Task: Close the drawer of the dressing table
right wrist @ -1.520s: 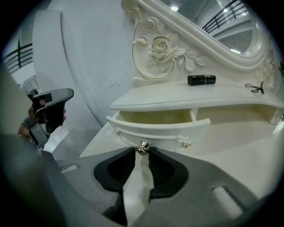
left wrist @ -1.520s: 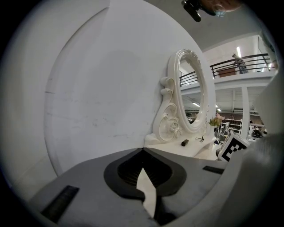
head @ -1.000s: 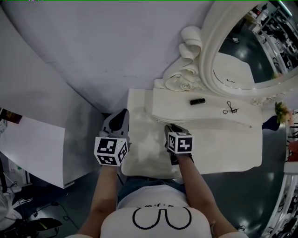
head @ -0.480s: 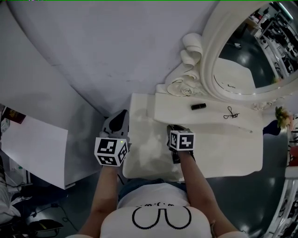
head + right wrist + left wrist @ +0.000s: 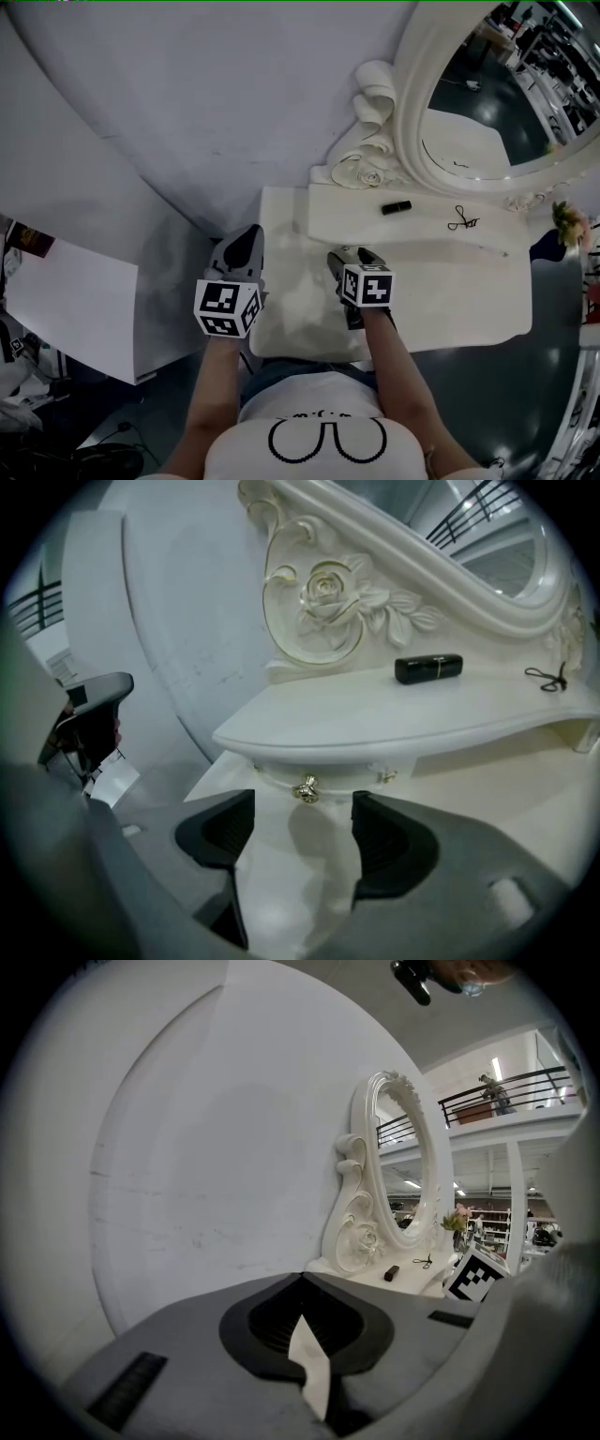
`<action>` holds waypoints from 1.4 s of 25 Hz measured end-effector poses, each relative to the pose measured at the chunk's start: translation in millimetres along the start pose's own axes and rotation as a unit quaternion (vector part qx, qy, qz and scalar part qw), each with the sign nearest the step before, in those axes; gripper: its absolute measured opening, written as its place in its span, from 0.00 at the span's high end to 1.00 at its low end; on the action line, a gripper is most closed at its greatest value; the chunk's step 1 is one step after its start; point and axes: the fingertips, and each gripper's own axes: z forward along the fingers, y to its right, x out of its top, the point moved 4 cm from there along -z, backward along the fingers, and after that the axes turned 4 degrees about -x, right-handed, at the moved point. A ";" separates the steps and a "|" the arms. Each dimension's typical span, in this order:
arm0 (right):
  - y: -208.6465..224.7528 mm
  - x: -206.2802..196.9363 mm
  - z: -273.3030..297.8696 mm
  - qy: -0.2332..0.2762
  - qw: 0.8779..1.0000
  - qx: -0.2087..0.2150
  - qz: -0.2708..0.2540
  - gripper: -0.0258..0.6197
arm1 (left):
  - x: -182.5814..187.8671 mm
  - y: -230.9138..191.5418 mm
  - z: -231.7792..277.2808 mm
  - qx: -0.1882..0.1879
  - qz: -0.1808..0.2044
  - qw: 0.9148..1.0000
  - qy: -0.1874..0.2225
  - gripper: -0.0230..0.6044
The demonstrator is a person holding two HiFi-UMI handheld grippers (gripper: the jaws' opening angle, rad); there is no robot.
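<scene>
The white dressing table (image 5: pixel 450 291) has a raised shelf (image 5: pixel 403 714) with a small drawer beneath it. In the right gripper view the drawer front and its gold knob (image 5: pixel 306 788) sit tucked in under the shelf edge. My right gripper (image 5: pixel 302 805) faces that knob, its jaws opening; the pads (image 5: pixel 225 832) stand apart on either side, and the knob lies just past the tips, untouched. From the head view, the right gripper (image 5: pixel 349 255) is at the shelf's front. My left gripper (image 5: pixel 246 239) hovers off the table's left edge, shut, a white slip (image 5: pixel 309 1372) at the seam.
A black tube (image 5: pixel 397 206) and a small metal scissor-like tool (image 5: pixel 461 222) lie on the shelf. The oval mirror (image 5: pixel 469 84) with its carved rose frame (image 5: pixel 328 592) rises behind. A grey wall curves to the left, where a white board (image 5: pixel 66 300) leans. Flowers (image 5: pixel 567 225) stand far right.
The right gripper's jaws have spread apart at the shelf front. Both hands have kept their places; the head view has shifted slightly.
</scene>
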 end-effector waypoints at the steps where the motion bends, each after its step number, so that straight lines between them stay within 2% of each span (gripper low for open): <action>1: 0.4 0.8 -3.9 0.004 1.000 -0.001 0.000 0.48 | 0.4 1.7 -0.6 -0.003 0.002 1.000 0.000 0.97; 6: 3.5 10.7 -36.1 0.034 0.999 0.006 0.024 0.48 | 10.0 9.7 -4.7 -0.018 0.014 1.000 0.009 0.97; 10: 3.2 33.5 -73.3 0.094 0.995 0.024 0.020 0.51 | 23.2 16.9 -3.8 -0.032 0.025 0.999 0.023 0.97; 11: 2.9 40.6 -83.7 0.112 0.993 0.027 0.012 0.55 | 26.3 19.2 -3.8 -0.035 0.028 0.999 0.027 0.97; 13: 3.0 56.6 -106.5 0.159 0.987 0.029 -0.006 0.71 | 32.6 24.5 -3.2 -0.043 0.033 0.998 0.034 0.97; 16: 1.3 81.3 -143.5 0.236 0.971 0.034 -0.030 0.96 | 44.3 32.7 -2.2 -0.055 0.042 0.997 0.047 0.97; 19: -4.5 101.6 -177.8 0.293 0.953 0.034 -0.070 0.96 | 60.2 39.8 -4.5 -0.062 0.052 0.994 0.067 0.97; 26: -18.7 136.0 -247.0 0.394 0.908 0.005 -0.146 0.96 | 105.3 54.6 -16.4 -0.070 0.082 0.986 0.124 0.97; 30: -25.1 150.9 -281.8 0.438 0.882 -0.016 -0.176 0.96 | 134.3 63.9 -25.7 -0.073 0.104 0.979 0.161 0.97; 35: -34.0 160.4 -314.9 0.473 0.856 -0.036 -0.203 0.96 | 166.2 74.5 -39.3 -0.076 0.134 0.969 0.192 0.97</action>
